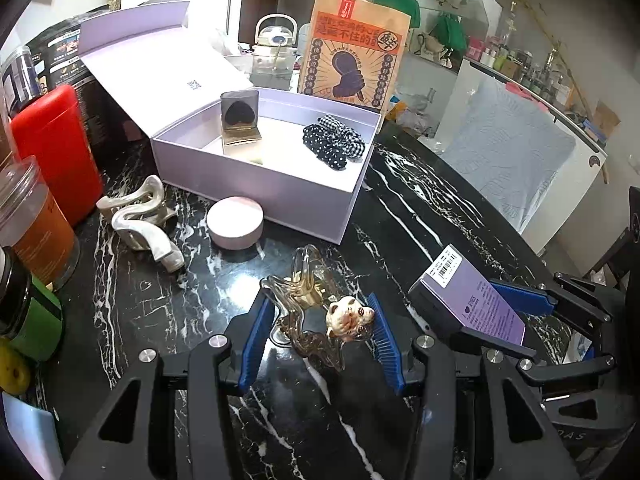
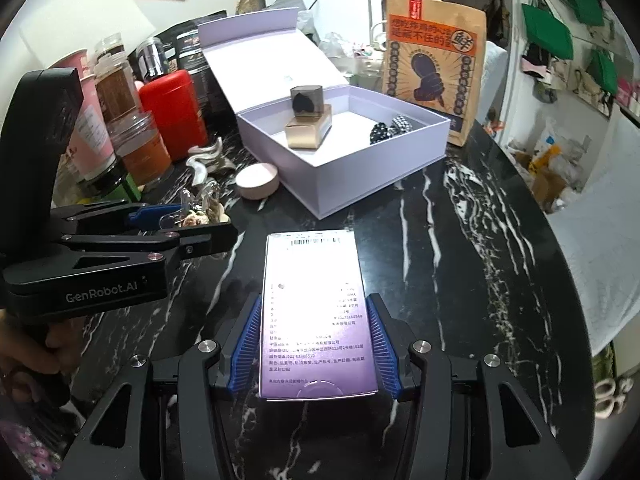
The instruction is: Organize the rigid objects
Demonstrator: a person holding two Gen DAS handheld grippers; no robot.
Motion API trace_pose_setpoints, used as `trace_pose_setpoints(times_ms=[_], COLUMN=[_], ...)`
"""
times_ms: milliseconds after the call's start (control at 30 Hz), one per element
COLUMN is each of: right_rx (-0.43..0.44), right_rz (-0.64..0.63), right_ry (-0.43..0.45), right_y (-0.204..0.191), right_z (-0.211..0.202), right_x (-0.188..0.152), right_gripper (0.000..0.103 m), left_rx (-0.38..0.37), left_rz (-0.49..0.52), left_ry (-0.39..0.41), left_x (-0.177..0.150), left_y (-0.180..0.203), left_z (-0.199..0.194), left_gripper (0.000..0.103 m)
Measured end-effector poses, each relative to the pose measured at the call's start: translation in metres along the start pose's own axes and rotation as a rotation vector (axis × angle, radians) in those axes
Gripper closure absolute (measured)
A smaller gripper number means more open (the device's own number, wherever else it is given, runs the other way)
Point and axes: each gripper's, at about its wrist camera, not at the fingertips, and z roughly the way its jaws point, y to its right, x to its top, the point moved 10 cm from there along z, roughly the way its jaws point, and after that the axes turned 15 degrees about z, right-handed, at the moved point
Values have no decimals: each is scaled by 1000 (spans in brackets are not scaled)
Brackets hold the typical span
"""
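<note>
We've got the left hand-held gripper (image 1: 316, 332) clamped on a clear wavy hair claw (image 1: 298, 304) with a little bear charm, held over the black marble desk (image 1: 420, 208). Off to the right, the right hand-held gripper (image 1: 516, 320) grips a flat purple box (image 1: 476, 300). Further back sits the open lilac gift box (image 1: 256, 184) with a gold perfume bottle (image 1: 240, 128) and scrunchies (image 1: 334, 140) inside. A pearly hair claw (image 1: 140, 220) and a round pink tin (image 1: 235, 222) lie just beside it.

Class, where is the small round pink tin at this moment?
The small round pink tin sits on the black marble table, against the front of the open lilac box, right of the pearly white hair claw.
</note>
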Motion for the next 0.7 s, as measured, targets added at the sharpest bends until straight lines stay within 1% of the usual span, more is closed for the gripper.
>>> trace_pose_setpoints(times_ms=[200,433,700], right_rx=[10,20,30], right_rz=[-12,-20,-39], right_ry=[18,47,76], right_y=[0,1,0], right_z=[-6,-11,-11], right_x=[10,31,58], right_gripper=[52,52,52], left_rx=[11,15,37], left_rz=[5,7,3], left_ry=[12,32,63], left_x=[12,33,61], left_y=[-2,-6,-21], left_z=[-2,-4,-3], left_gripper=[55,55,55])
